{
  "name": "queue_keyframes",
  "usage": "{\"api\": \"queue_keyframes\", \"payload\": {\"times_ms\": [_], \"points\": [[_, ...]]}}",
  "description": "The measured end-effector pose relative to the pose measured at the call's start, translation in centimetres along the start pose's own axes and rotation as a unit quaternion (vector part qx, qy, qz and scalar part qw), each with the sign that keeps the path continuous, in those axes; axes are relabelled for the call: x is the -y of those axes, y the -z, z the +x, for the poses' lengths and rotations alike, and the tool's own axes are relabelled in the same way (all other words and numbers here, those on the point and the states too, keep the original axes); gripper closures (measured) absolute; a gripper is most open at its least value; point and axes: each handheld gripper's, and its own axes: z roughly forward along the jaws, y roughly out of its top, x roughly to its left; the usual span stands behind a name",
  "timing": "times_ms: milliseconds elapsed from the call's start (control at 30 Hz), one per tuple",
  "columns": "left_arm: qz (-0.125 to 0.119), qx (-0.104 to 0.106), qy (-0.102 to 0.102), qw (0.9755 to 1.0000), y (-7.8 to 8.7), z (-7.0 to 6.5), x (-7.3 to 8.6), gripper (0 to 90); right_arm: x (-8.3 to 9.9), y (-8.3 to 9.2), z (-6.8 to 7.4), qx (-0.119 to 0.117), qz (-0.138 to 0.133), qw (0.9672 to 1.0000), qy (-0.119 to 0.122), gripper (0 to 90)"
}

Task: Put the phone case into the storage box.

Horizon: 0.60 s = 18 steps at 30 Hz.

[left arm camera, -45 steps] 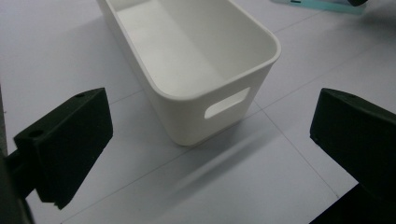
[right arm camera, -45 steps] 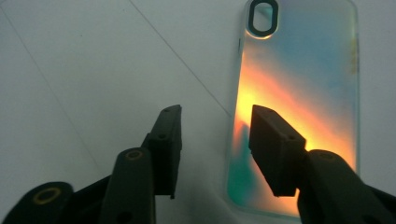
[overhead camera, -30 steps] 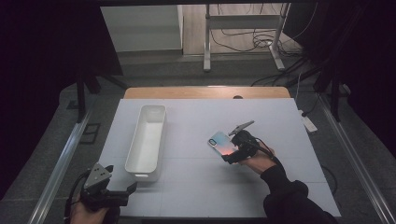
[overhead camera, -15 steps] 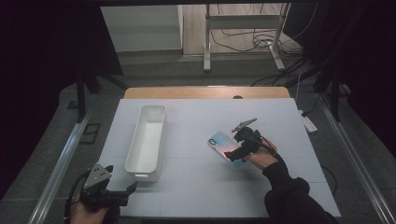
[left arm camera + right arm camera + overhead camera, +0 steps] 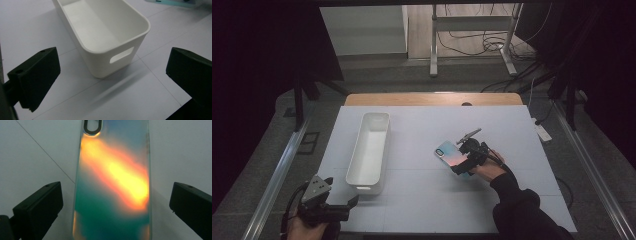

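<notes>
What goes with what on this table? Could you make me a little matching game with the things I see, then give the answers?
Things:
1. phone case
2. white bin
3. left gripper
4. right gripper

Places or states:
A. long and empty, left of the table's middle
B. shiny orange and teal, flat on the table
C. open jaws on either side of the phone case, not pressing it
D. open at the near left corner, facing the bin's end with the handle slot

Pairs: 1-B, 2-A, 3-D, 4-C
</notes>
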Motion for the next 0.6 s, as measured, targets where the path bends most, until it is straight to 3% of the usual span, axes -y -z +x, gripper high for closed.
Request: {"api": "queue_keyframes", "payload": {"times_ms": [333,600], "points": [[0.0,0.0,-0.001,1.0,0.0,0.0,0.0,0.0,0.5,-1.4,0.2,0.007,0.026,0.9995,0.018,0.0],[0.002,-0.001,-0.003,1.0,0.0,0.0,0.0,0.0,0.6,-1.4,0.2,0.007,0.026,0.9995,0.016,0.0]]}}
